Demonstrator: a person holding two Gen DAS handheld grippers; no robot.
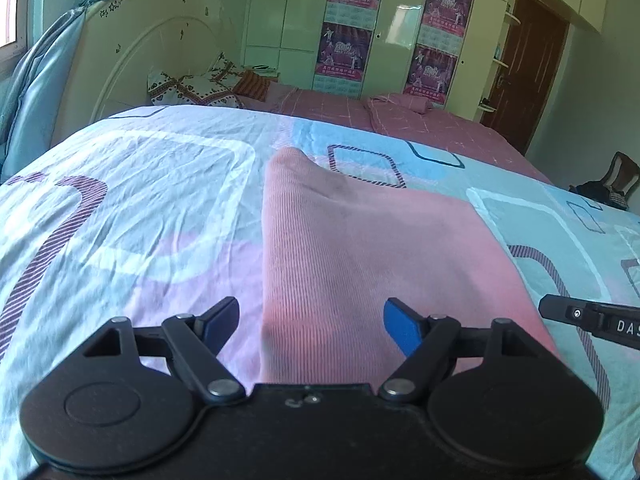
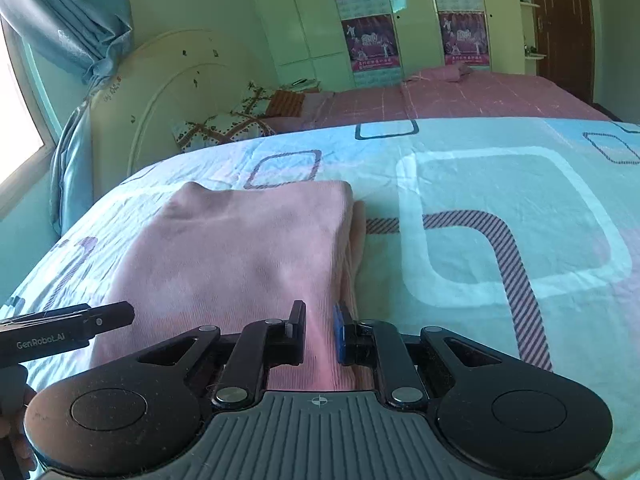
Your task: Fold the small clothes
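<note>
A pink ribbed garment lies folded on the patterned bedsheet. My left gripper is open, its jaws wide apart over the garment's near left edge. In the right wrist view the garment lies with layered edges on its right side. My right gripper is shut on the garment's near right edge, with pink fabric between the pads. The right gripper's finger shows at the right edge of the left wrist view. The left gripper's finger shows at the left of the right wrist view.
The bedsheet spreads wide on all sides of the garment. Beyond it lie a pink blanket, pillows and a white headboard. Wardrobes with posters and a brown door stand at the back.
</note>
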